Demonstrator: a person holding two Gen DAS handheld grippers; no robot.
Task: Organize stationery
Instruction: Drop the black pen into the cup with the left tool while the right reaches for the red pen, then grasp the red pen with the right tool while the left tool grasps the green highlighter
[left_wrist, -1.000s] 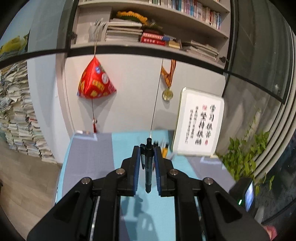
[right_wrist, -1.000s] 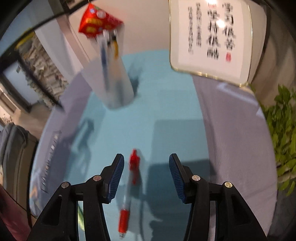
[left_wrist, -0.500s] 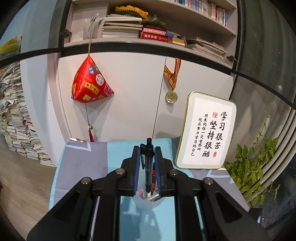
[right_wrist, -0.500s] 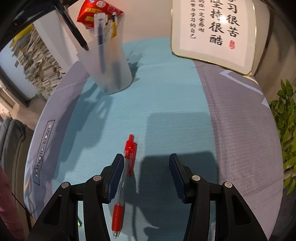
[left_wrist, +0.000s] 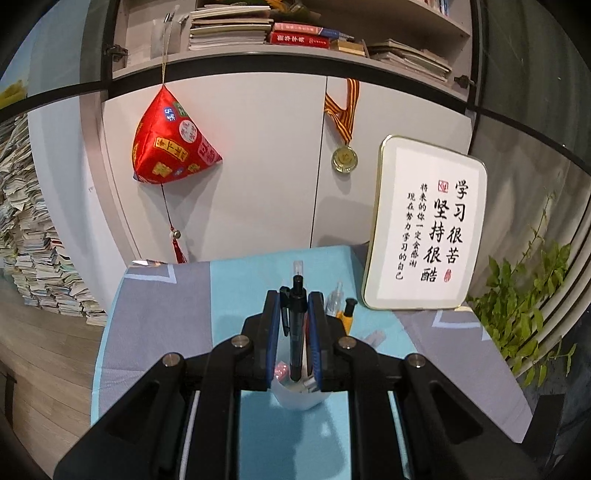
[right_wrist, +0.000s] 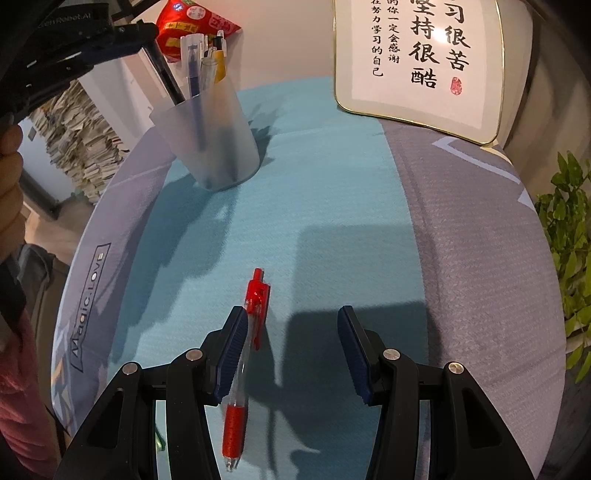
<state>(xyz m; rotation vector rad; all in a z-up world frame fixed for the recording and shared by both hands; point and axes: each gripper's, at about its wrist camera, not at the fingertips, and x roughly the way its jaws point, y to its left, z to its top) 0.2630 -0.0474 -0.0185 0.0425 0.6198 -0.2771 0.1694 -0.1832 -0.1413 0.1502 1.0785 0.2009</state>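
Note:
My left gripper (left_wrist: 294, 325) is shut on a black pen (left_wrist: 296, 328), held upright with its tip in the mouth of a frosted pen cup (left_wrist: 299, 398). In the right wrist view the same cup (right_wrist: 214, 140) stands at the far left of the mat and holds several pens; the black pen (right_wrist: 166, 79) slants into it from the left gripper (right_wrist: 142, 33) above. A red pen (right_wrist: 245, 354) lies on the blue mat beside the left finger of my right gripper (right_wrist: 291, 347), which is open and empty, low over the mat.
A framed calligraphy board (right_wrist: 417, 55) leans at the back right of the table. A red hanging ornament (left_wrist: 171, 147) and a medal (left_wrist: 344, 158) hang on the cabinet behind. A green plant (right_wrist: 569, 236) stands at the right edge. The grey-and-blue mat (right_wrist: 461, 258) covers the table.
My left gripper has carried the black pen to the cup and lowered its tip into it. My right gripper has moved closer to the red pen, still open.

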